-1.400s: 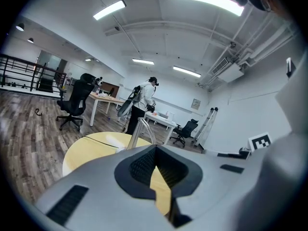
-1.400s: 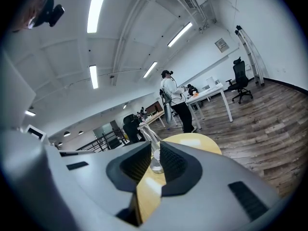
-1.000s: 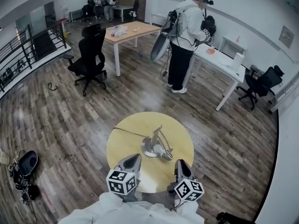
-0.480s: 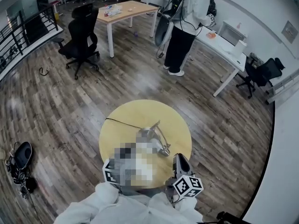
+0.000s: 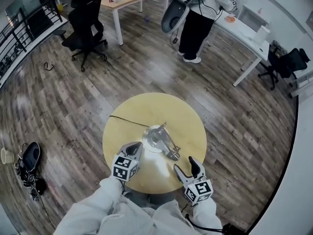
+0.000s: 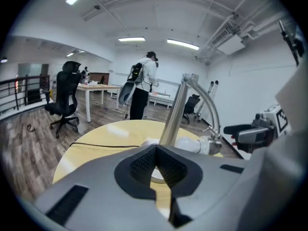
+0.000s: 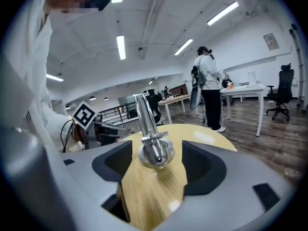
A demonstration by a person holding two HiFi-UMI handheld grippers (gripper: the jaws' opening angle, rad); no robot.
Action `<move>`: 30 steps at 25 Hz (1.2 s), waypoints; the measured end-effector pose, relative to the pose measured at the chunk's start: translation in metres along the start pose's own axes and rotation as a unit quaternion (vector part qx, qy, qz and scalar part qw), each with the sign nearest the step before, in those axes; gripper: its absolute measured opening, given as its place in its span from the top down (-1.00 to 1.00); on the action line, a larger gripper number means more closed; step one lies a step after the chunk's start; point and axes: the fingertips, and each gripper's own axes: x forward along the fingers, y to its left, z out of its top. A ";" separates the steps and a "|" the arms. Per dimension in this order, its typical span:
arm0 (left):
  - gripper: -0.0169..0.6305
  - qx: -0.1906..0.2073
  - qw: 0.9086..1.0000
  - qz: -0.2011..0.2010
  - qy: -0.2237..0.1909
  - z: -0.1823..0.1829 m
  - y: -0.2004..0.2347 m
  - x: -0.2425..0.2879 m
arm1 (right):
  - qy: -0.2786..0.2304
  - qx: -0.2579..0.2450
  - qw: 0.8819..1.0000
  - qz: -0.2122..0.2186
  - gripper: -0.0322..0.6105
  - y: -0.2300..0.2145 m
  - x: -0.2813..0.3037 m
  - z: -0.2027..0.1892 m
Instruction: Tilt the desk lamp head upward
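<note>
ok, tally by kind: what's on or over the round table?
lamp: 1
cord: 1
tools: 2 (left tool shut; right tool has just opened its jaws, nothing between them, lamp head just ahead)
total: 4

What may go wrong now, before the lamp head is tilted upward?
1. The jaws of the right gripper have just been opening and stand either side of the lamp head without pressing it; closing on its smooth metal, they may slip off.
2. The left gripper is shut near the lamp base, not gripping it, so the base may slide or lift on the table.
</note>
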 end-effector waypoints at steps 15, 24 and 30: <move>0.95 0.102 0.994 -0.031 0.039 -0.035 0.012 0.099 | 0.026 -0.062 0.989 0.132 -0.01 0.000 0.080 -0.036; 0.95 0.165 0.983 -0.039 0.076 -0.047 0.010 0.107 | 0.047 -0.050 0.990 0.122 0.05 0.000 0.078 -0.032; 0.95 0.164 0.981 -0.040 0.096 -0.049 0.009 0.106 | 0.063 -0.047 0.991 0.112 0.06 0.001 0.062 -0.027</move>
